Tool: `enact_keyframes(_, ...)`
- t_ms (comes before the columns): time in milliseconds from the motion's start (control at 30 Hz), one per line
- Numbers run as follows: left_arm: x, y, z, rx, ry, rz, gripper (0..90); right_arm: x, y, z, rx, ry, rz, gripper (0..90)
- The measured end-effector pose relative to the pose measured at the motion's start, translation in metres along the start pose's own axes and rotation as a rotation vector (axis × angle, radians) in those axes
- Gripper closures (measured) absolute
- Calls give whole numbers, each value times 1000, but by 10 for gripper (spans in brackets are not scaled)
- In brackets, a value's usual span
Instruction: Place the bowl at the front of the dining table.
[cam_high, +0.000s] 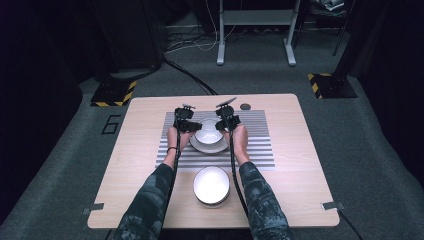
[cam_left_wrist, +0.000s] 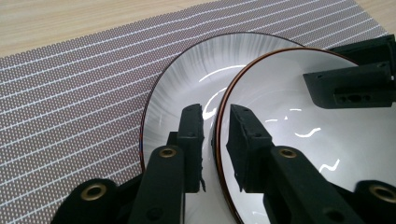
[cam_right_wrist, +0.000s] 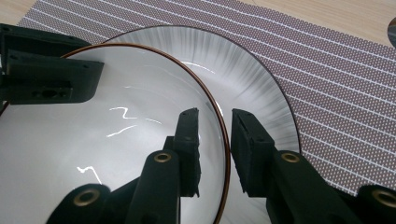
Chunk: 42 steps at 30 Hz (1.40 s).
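My left claw (cam_left_wrist: 215, 122) straddles the bowl (cam_high: 209, 131) rim, jaws a hair off it, no squeeze that I can see. Bowl sits on the plate (cam_high: 196, 145), mid striped mat (cam_high: 260, 150). Right claw (cam_right_wrist: 215, 123) is the same on the opposite rim: loose. Looks like the release step after setting down. Next: widen both, lift straight up clear of the rim.

A recording lab or test studio is indicated. A lone wooden table (cam_high: 150, 150) is set on grey carpet (cam_high: 380, 150) amid dark surroundings; hazard-striped stand bases (cam_high: 116, 94) are seen beside it, loose cables (cam_high: 195, 42) are trailed across the floor, and a metal desk frame (cam_high: 255, 30) is placed behind.
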<state>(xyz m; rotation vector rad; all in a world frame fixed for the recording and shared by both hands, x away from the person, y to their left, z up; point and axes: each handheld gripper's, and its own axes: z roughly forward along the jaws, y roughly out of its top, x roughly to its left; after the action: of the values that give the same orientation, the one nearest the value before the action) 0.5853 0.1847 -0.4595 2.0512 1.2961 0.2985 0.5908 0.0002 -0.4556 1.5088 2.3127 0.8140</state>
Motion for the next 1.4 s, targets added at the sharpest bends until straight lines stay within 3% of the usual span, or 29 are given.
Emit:
enact_keyframes(133,2,1,-3,6,-6,-13,642,-1,0,-1,-5,3,8,648)
enact_keyframes(200,4,1,-6,16,-2,-22,566,-2,0,-4,1,5,16,522)
enact_keyframes(300,5,2,-10,16,3,-18,456,-3,0,-6,-9,7,18,462)
enact_keyframes(333,5,3,-11,13,5,-18,456,-3,0,-7,-4,8,12,418)
enact_keyframes(367,5,3,-14,8,9,-14,368,-4,0,-9,-10,17,11,334)
enact_keyframes(433,6,3,-17,7,9,-9,317,-4,-1,-13,-20,14,8,252)
enact_keyframes(467,6,3,-17,7,9,-9,282,-4,-1,-13,-20,14,8,252)
enact_keyframes(500,6,4,-20,8,6,-8,254,-5,-2,-17,-29,23,2,183)
enact_keyframes(767,0,4,-31,24,-16,14,91,-4,-5,-30,-38,40,-29,37)
enact_keyframes(1000,-3,3,-39,19,-4,17,33,-4,-10,-41,-42,34,-52,0)
enact_keyframes(1233,-5,-6,-52,10,-11,96,0,-9,-23,-60,-59,32,-75,0)
enact_keyframes(1400,-1,-15,-59,15,-11,116,0,-14,-34,-72,-82,42,-89,0)
